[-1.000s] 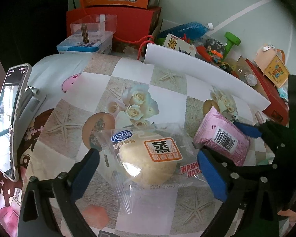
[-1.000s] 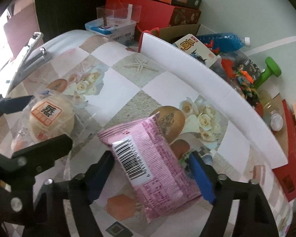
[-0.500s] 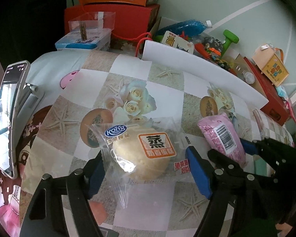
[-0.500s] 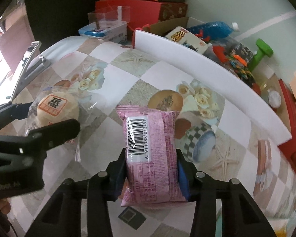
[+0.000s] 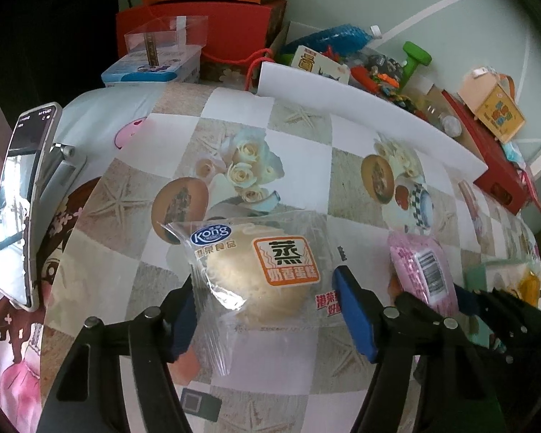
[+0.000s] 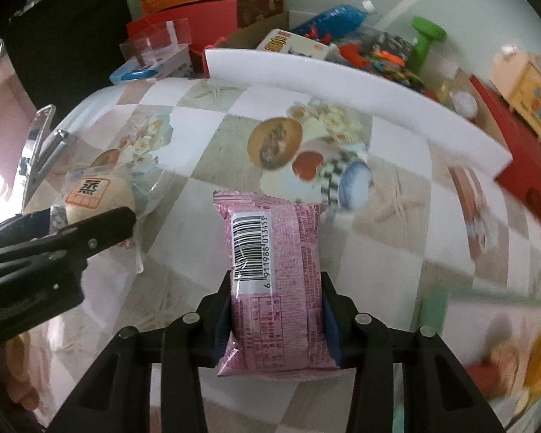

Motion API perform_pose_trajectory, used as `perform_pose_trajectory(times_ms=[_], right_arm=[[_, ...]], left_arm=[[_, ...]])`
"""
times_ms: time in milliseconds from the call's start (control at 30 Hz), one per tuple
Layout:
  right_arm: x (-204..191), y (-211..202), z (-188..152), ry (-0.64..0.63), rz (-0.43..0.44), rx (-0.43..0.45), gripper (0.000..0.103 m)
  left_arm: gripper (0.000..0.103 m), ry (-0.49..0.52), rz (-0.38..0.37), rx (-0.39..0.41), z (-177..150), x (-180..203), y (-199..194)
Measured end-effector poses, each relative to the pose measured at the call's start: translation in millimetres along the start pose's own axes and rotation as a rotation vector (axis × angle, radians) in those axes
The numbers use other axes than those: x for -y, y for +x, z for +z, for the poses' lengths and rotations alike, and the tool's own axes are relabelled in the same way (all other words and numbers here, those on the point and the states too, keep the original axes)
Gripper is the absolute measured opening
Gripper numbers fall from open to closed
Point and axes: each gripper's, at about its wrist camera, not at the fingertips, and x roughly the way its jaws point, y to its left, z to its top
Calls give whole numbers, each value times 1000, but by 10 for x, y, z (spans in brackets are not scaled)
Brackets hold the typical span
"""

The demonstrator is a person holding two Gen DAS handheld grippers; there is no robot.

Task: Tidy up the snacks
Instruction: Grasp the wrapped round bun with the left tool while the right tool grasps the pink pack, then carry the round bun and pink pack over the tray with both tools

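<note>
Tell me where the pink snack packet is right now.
The pink packet sits clamped between the right gripper fingers, centre of the right wrist view, barcode up. The bun lies to its left.

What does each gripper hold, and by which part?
The right gripper clamps the pink foil snack packet by its long sides. The left gripper pinches the clear-wrapped round steamed cake by its sides.
</note>
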Motion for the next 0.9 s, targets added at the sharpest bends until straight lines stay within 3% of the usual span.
perform_pose_trajectory(times_ms=[333,900], right_arm=[[11,-216,-378,80,37,1,44],[133,-533,-825,193,79,21,43]], left_arm=[[68,23,2,-22,-134,69,-99],[63,-26,-35,-26,-433,98,-340]])
